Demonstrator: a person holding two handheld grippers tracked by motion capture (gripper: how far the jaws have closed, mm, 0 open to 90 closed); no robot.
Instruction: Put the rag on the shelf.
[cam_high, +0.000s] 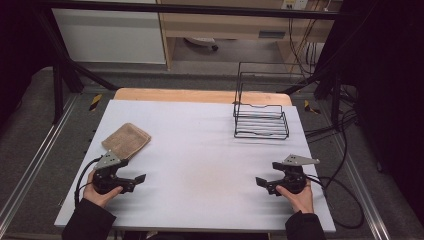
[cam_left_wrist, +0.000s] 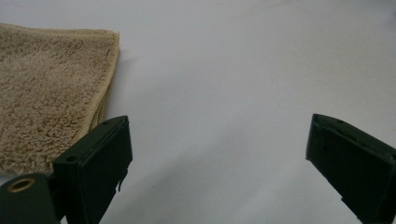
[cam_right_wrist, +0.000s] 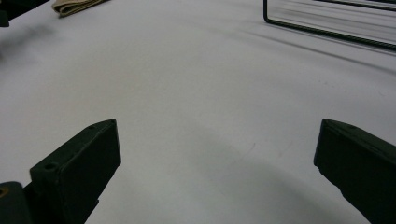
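- Near the table's left edge, seen from the high view, the left gripper (cam_high: 141, 179) rests low over the white table (cam_high: 210, 150) with a hand (cam_high: 100, 192) behind it, its jaws spread and pointing right toward the middle, nothing between them.
- The folded tan towel (cam_high: 126, 140) lies flat on the far side of that gripper, just beside it; whether the two touch I cannot tell from this height.
- At the near right, the right gripper (cam_high: 261, 183) mirrors it, jaws released and pointing left, well apart from the towel.
- A black wire rack (cam_high: 261, 120) stands at the far right of the table, beyond the right gripper.
- From the left gripper view, both black jaws stand wide over bare white surface, gripping nothing; the towel (cam_left_wrist: 46, 93) lies to the left, its folded edge running close past the left jaw's tip, outside the gap.
- From the right gripper view, the jaws are likewise wide and empty over the table (cam_right_wrist: 196, 93); the towel (cam_right_wrist: 74, 6) is a small tan strip at the far left, and the rack's (cam_right_wrist: 327, 32) base wire crosses the far right.
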